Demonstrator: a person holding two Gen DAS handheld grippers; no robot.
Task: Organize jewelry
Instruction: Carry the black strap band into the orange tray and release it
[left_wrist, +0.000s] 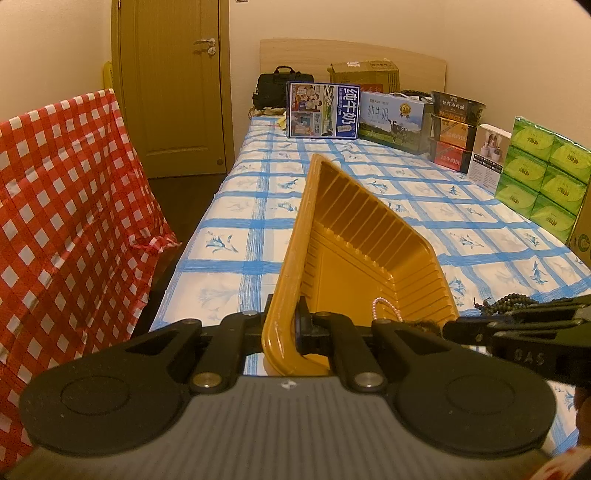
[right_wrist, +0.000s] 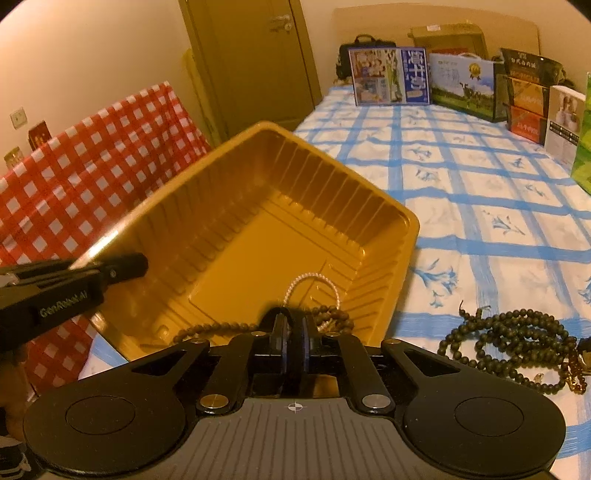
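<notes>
A yellow ribbed plastic tray (left_wrist: 354, 221) is tilted up off the bed, and my left gripper (left_wrist: 284, 321) is shut on its near rim. In the right wrist view the tray (right_wrist: 236, 236) holds a pearl bracelet (right_wrist: 314, 275) and a dark bead string (right_wrist: 221, 326) at its low near corner. My right gripper (right_wrist: 293, 325) reaches over the near wall with its jaws almost together on that bead string. The left gripper (right_wrist: 125, 266) shows at the tray's left rim. The left wrist view also shows the pearl bracelet (left_wrist: 397, 312) and the right gripper (left_wrist: 448, 328).
A longer dark bead necklace (right_wrist: 517, 332) lies coiled on the blue-checked bedspread (right_wrist: 480, 206) right of the tray. Milk cartons (left_wrist: 323, 110), stacked boxes and green tissue packs (left_wrist: 543, 177) line the far and right sides. A red checked cloth (left_wrist: 62, 206) hangs at the left, before a door.
</notes>
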